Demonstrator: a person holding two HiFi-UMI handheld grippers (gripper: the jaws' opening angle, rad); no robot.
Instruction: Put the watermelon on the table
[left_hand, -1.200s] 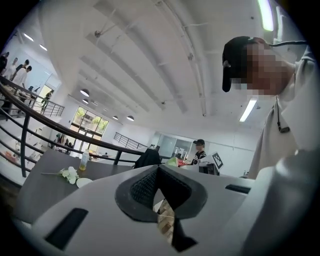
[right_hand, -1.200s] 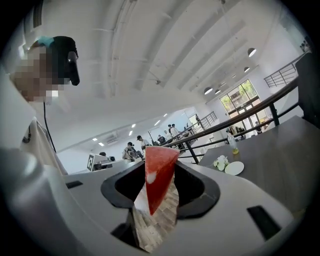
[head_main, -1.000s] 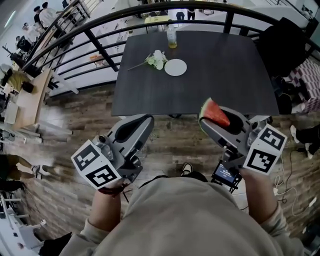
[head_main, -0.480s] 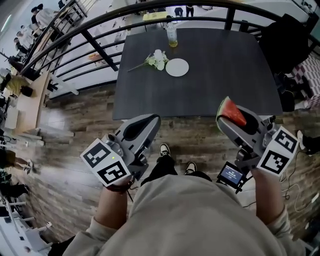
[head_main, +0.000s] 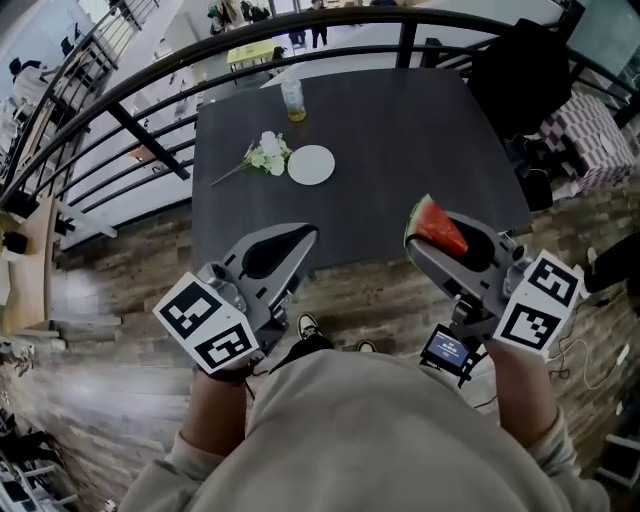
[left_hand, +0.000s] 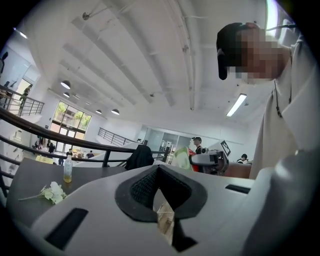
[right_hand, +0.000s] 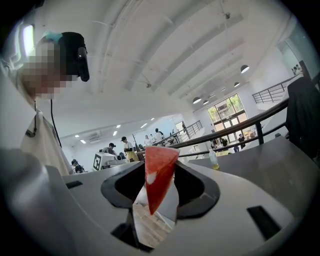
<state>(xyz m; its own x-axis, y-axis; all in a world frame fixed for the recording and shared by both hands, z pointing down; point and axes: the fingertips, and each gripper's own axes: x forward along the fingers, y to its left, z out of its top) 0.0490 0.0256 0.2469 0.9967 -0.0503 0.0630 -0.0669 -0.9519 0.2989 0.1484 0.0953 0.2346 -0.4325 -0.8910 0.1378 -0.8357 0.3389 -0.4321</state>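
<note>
Matt dark table (head_main: 400, 150), wood-plank floor (head_main: 120, 290), smooth red watermelon (head_main: 435, 228)

No legible text, number or brand anywhere; small screen (head_main: 452, 350) unreadable.

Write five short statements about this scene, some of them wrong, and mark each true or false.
1. The right gripper holds a watermelon slice. True.
2. Flowers lie beside a white plate on the table. True.
3. A bottle stands near the table's far edge. True.
4. The left gripper holds the bottle. False: its jaws are together, with nothing between them.
5. The watermelon slice lies on the plate. False: the plate is bare; the slice is in the right gripper.
</note>
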